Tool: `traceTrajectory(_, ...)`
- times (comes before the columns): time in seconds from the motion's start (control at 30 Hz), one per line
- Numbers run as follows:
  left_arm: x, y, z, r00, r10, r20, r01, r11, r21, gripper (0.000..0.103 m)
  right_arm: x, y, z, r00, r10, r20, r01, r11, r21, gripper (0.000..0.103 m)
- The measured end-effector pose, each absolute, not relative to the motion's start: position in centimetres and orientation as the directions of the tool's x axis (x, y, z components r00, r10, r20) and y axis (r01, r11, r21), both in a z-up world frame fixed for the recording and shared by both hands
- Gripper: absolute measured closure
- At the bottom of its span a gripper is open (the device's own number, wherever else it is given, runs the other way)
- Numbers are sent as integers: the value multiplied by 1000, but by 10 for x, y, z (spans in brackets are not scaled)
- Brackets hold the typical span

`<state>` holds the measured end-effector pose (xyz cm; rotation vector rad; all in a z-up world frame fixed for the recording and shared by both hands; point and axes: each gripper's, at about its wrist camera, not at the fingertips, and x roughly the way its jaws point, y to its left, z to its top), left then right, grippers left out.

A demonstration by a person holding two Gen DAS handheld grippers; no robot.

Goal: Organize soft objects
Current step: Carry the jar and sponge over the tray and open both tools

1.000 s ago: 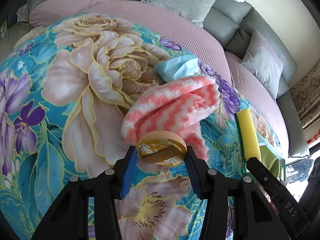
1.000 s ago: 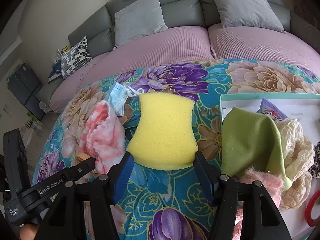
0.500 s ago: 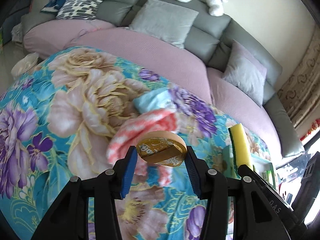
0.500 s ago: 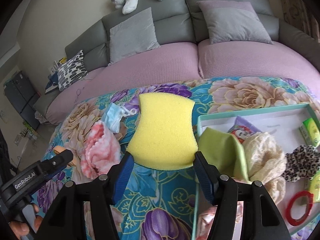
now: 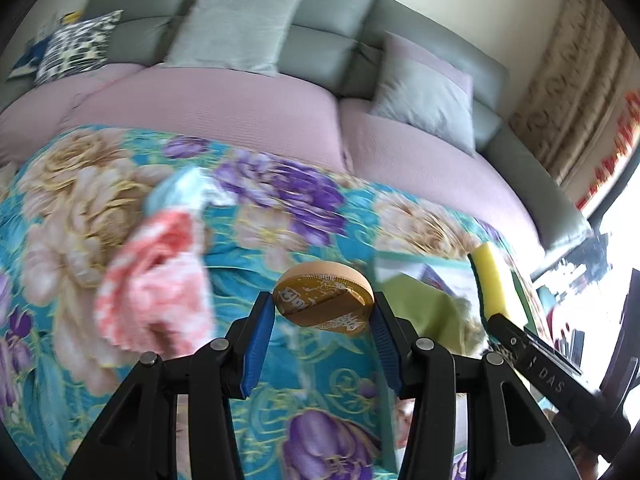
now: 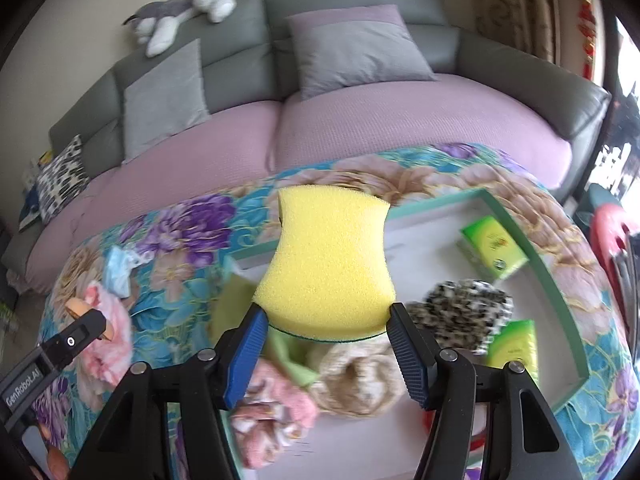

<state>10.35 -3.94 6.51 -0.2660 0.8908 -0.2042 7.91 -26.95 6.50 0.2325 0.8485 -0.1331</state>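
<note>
Left tool clamps a round golden-brown puff; right tool grips a yellow waisted foam sponge, teal-rimmed tray at three o'clock.

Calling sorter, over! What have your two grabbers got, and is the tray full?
Left gripper clamps round orange puff. Right gripper clamps yellow sponge. Tray ahead, bare spots left.

A yellow waisted foam sponge with a thin green underside is sitting clamped between the blue pads, above the white tray with a mint-green rim. A round tan pad in a golden printed wrapper is being pinched, tilted, over the floral cloth. A pink-and-white fluffy towel is lying crumpled on that cloth, touching a light-blue face mask.
</note>
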Motion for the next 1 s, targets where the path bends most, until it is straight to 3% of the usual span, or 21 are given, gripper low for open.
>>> traceTrajectory(0.43,101,-154,51,518,-383,-765,334,914,-231,52,66,-330,50,593,-109,-798,343,931,128,38)
traceTrajectory(0.8,102,-180,42,513,-356,-781,371,913,-172,52,57,-351,50,577,-147,-803,392,912,115,38)
traceTrajectory(1.0,100,-181,46,516,-355,-780,381,910,-162,41,56,-354,53,583,-126,-802,394,908,144,34)
